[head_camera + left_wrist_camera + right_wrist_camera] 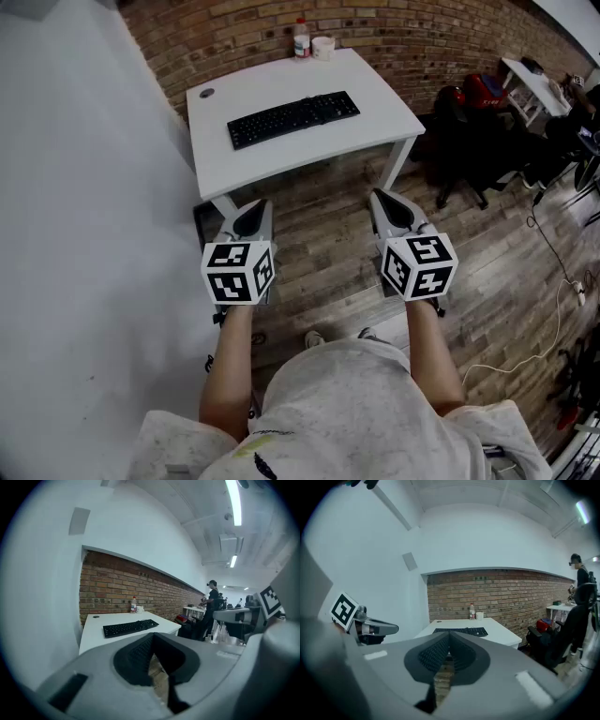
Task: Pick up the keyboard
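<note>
A black keyboard [293,118] lies slanted across the middle of a white table [375,112] ahead of me; it also shows in the left gripper view as the keyboard [130,627] and in the right gripper view as the keyboard [461,631]. My left gripper [251,214] and right gripper [382,202] hover side by side over the wooden floor, well short of the table. Both have their jaws shut with nothing between them. In its own view the left gripper [152,638] points at the table, as does the right gripper [449,635].
A bottle [301,38] and a white cup [323,47] stand at the table's far edge by the brick wall. A small round dark thing [206,93] lies near the table's left corner. Office chairs and bags [478,131] crowd the right; a person [210,603] stands there. White wall at left.
</note>
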`<action>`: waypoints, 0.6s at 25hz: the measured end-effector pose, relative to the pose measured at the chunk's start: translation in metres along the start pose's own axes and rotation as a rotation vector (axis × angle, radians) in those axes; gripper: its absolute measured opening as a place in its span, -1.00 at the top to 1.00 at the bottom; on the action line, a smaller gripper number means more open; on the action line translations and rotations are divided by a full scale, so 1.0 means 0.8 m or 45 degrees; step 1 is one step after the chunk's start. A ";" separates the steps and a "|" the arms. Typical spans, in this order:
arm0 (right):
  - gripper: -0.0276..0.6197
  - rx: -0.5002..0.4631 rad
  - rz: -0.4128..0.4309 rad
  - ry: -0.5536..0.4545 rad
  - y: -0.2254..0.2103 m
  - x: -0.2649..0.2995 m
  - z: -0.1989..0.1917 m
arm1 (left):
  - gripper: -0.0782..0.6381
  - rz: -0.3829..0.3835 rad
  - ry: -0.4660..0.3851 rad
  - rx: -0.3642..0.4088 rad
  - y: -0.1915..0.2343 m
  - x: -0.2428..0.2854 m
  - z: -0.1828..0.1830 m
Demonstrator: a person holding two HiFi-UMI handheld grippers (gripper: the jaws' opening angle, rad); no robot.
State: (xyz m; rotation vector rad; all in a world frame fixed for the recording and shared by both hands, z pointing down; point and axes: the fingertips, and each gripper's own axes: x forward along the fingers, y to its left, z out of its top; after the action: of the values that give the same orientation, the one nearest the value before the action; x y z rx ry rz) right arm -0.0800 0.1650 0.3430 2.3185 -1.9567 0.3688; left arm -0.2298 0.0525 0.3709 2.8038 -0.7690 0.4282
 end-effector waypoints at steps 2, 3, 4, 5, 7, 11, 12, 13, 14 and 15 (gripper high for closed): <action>0.90 0.013 -0.002 0.004 -0.001 0.000 -0.001 | 0.81 -0.011 0.001 0.002 -0.002 0.002 0.001; 0.89 0.018 -0.003 0.006 -0.002 0.000 -0.002 | 0.81 -0.015 0.003 0.003 -0.003 0.004 0.001; 0.89 0.023 -0.004 0.008 -0.002 0.000 -0.004 | 0.81 -0.017 0.004 0.004 -0.003 0.005 0.001; 0.89 0.028 -0.005 0.011 -0.003 0.001 -0.006 | 0.81 -0.019 0.007 0.002 -0.002 0.006 0.000; 0.89 0.041 -0.006 0.015 -0.006 0.002 -0.010 | 0.81 -0.025 0.013 -0.005 -0.003 0.010 -0.003; 0.89 0.052 -0.008 0.017 -0.013 0.010 -0.012 | 0.81 -0.033 0.022 0.006 -0.003 0.021 -0.004; 0.89 0.051 -0.008 0.017 -0.014 0.014 -0.012 | 0.81 -0.032 0.022 0.009 -0.001 0.024 -0.002; 0.89 0.050 -0.009 0.017 -0.015 0.018 -0.011 | 0.81 -0.030 0.022 0.010 0.002 0.028 -0.001; 0.88 0.050 -0.009 0.018 -0.016 0.022 -0.011 | 0.81 -0.029 0.023 0.010 0.005 0.032 0.001; 0.89 0.050 -0.011 0.021 -0.018 0.028 -0.011 | 0.81 -0.028 0.025 0.009 0.009 0.036 0.002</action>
State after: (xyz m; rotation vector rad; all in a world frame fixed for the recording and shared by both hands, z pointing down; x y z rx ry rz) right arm -0.0635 0.1482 0.3582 2.3386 -1.9492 0.4282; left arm -0.2092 0.0326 0.3793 2.8075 -0.7331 0.4543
